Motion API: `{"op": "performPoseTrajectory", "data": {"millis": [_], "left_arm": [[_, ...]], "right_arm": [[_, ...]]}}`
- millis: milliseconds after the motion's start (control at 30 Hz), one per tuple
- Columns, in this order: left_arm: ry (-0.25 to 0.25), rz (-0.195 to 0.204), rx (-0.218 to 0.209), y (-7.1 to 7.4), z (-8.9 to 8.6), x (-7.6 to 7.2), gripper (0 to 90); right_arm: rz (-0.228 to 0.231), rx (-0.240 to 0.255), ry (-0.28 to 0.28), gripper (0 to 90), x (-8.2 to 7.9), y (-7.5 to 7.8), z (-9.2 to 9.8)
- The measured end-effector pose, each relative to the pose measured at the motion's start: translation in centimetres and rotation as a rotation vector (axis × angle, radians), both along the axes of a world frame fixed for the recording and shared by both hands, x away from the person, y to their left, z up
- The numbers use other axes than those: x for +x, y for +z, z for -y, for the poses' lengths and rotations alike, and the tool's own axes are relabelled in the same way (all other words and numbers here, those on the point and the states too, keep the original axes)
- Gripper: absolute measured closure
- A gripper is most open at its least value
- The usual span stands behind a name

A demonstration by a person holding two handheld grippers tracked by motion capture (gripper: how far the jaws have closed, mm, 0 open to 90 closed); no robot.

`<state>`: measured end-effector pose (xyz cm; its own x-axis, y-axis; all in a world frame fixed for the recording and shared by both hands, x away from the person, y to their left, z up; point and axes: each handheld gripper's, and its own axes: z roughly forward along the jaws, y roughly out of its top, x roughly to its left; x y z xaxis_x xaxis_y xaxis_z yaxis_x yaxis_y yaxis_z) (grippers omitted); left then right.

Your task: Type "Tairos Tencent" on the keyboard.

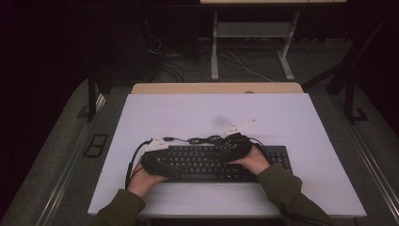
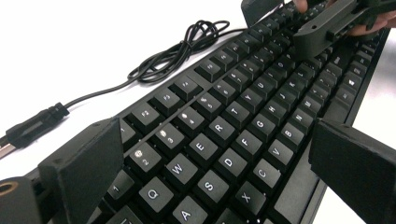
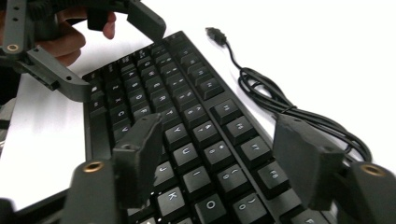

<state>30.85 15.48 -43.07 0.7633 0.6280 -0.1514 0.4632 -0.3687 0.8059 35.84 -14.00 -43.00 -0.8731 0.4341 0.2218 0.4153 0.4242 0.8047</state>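
Two grippers hover over the black keyboard (image 1: 216, 162) at lower centre of the high view. Left gripper (image 2: 215, 163) has its jaws wide, holding nothing; right gripper (image 3: 224, 156) also stands open above the keys. To press one key well, I think a jaw should come straight down. Only the coiled USB cable (image 3: 275, 102), behind the keyboard, lies near.

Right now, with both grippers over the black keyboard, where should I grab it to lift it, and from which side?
Take the keyboard by its two short ends, one gripper at each, coming in from the sides. It lies flat and is long and thin, so an end grip probably keeps it level. The left gripper and right gripper stand open above the keys. Avoid the coiled cable behind it.
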Motion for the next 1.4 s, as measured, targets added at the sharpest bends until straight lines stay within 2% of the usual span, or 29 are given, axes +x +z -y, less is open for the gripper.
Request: {"op": "performPoseTrajectory", "data": {"millis": [300, 600, 833, 1033, 1200, 1400], "left_arm": [[-0.002, 0.008, -0.010, 0.3, 0.4, 0.3, 13.7], [-0.008, -0.002, -0.022, 0.2, 0.8, 0.9, 21.8], [-0.018, -0.002, -0.029, 0.1, 1.1, 1.2, 32.7], [-0.020, 0.011, -0.014, 0.2, 1.3, 1.3, 50.2], [-0.029, -0.015, -0.008, -0.1, 1.5, 1.5, 66.1], [-0.047, -0.041, 0.005, -0.3, 1.6, 1.6, 80.7]], "right_arm": [[0.012, 0.000, -0.011, 28.3, 0.1, -0.1, 0.1], [0.011, -0.003, -0.018, 28.2, 0.1, 0.0, 0.2], [0.013, -0.005, -0.023, 28.2, 0.1, 0.0, 0.2], [0.013, -0.006, -0.024, 28.2, 0.1, 0.0, 0.2], [0.014, -0.008, -0.024, 28.2, 0.1, 0.0, 0.2], [0.014, -0.008, -0.025, 28.2, 0.1, 0.0, 0.2]]}}
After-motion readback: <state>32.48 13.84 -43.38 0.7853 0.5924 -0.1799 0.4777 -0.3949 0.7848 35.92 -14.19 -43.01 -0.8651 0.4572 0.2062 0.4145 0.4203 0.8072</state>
